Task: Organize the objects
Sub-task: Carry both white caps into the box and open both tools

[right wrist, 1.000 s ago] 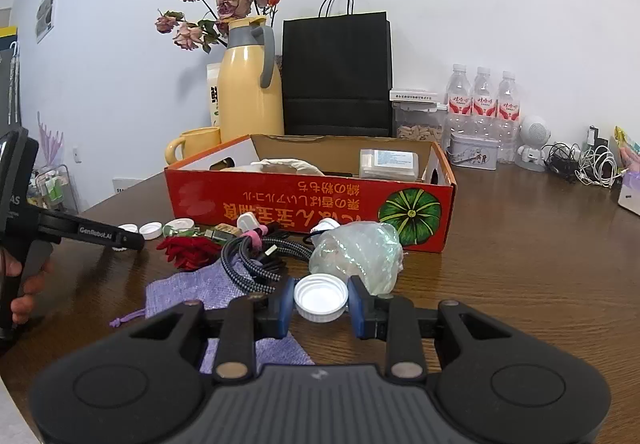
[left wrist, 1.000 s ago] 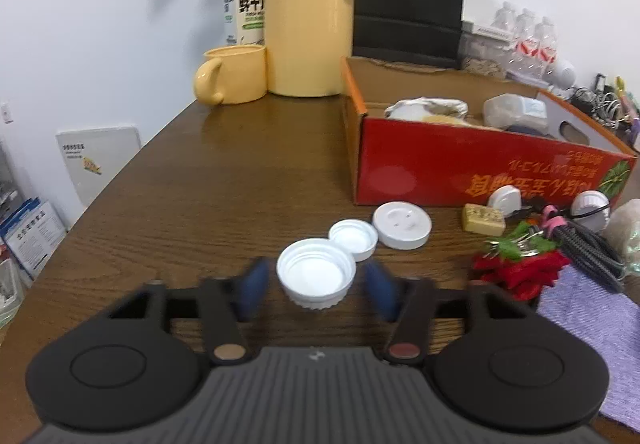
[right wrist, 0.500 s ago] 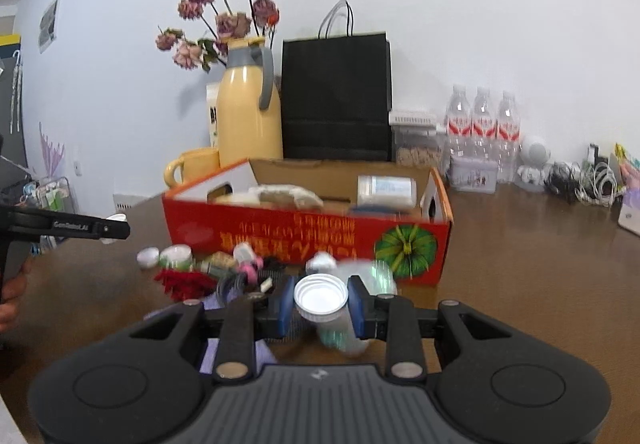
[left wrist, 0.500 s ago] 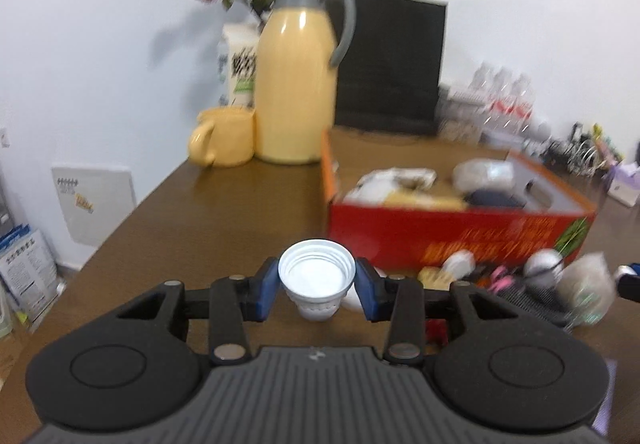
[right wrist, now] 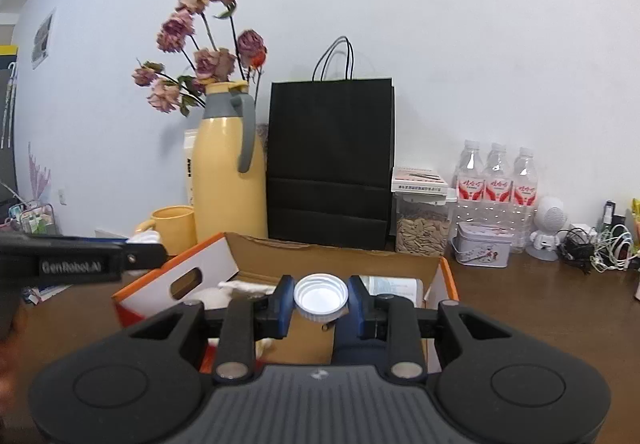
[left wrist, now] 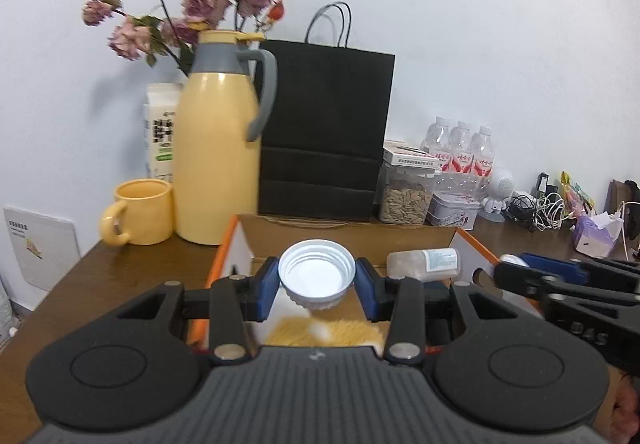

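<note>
Left gripper [left wrist: 317, 283]: blue pads clamped on the sides of a wide white cap [left wrist: 317, 278], hollow side up, threads visible inside. Cap is held in the air above the open cardboard box [left wrist: 352, 232], over its near left part. Box holds a clear bottle [left wrist: 424, 263] lying on its side and something yellowish, blurred, directly below the cap.

Right gripper [right wrist: 320, 302]: pads closed on a smaller white cap [right wrist: 320, 297], also hollow side up. It hangs over the box [right wrist: 332, 256], near its front middle. Under it: brown cardboard floor, a dark item beneath the right finger, white crumpled material to the left.

Each gripper shows in the other's view. The right one enters the left wrist view from the right edge; the left one enters the right wrist view from the left edge, over the box's left end.

Behind the box, on the wooden table [left wrist: 104, 284]: yellow mug [left wrist: 138, 211], yellow thermos jug [left wrist: 218, 147] with grey handle, milk carton [left wrist: 160, 131], dried roses [left wrist: 192, 7], black paper bag [left wrist: 326, 131]. Further right: jar of seeds [left wrist: 406, 195], small tin [left wrist: 454, 208], 3 water bottles [left wrist: 460, 151], a small white figure [left wrist: 498, 191], tangled cables [left wrist: 540, 209].
</note>
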